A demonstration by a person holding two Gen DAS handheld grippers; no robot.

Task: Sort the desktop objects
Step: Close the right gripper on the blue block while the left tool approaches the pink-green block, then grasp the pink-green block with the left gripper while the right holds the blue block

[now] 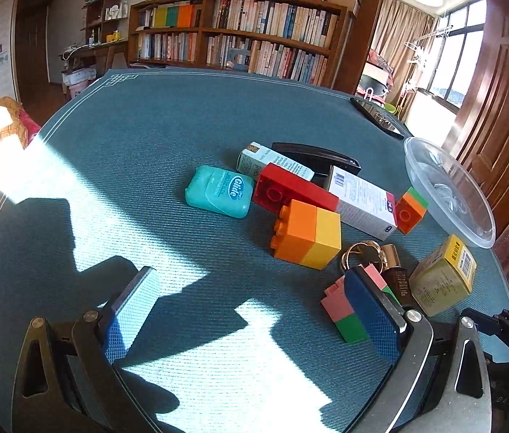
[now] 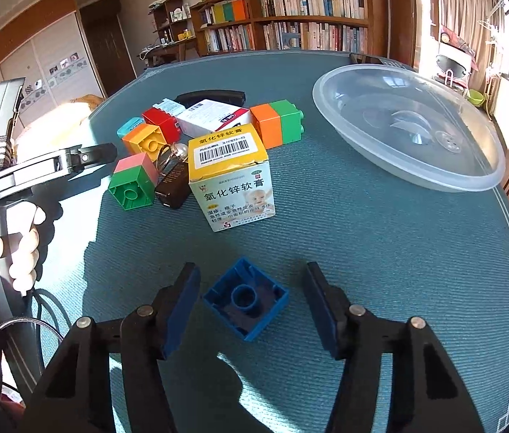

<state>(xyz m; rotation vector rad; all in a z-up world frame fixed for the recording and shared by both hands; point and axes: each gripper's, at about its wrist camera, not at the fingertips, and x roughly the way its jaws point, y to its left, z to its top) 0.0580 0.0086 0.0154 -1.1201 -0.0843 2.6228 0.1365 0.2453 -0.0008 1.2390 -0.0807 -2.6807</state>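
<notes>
A blue brick [image 2: 245, 299] lies hollow side up on the teal table mat, between the fingers of my right gripper [image 2: 251, 270]. Both pads stand a little apart from the brick, so this gripper is open. My left gripper [image 1: 251, 278] is wide open over bare mat with nothing between its fingers. Its right finger [image 1: 370, 310] partly hides a pink-and-green brick [image 1: 341, 310]. Beyond lie an orange-and-yellow brick [image 1: 308, 234], a red brick [image 1: 290, 191], an orange-and-green brick [image 2: 278, 124], a teal floss case [image 1: 220, 191] and a yellow medicine box [image 2: 231, 176].
A clear plastic bowl [image 2: 362, 115] sits at the right of the mat. A white carton [image 1: 362, 202], a key ring [image 1: 366, 252], a black stapler [image 1: 315, 157] and a phone [image 1: 375, 117] lie in or behind the pile. A person's hand [image 2: 23, 249] holds the left tool.
</notes>
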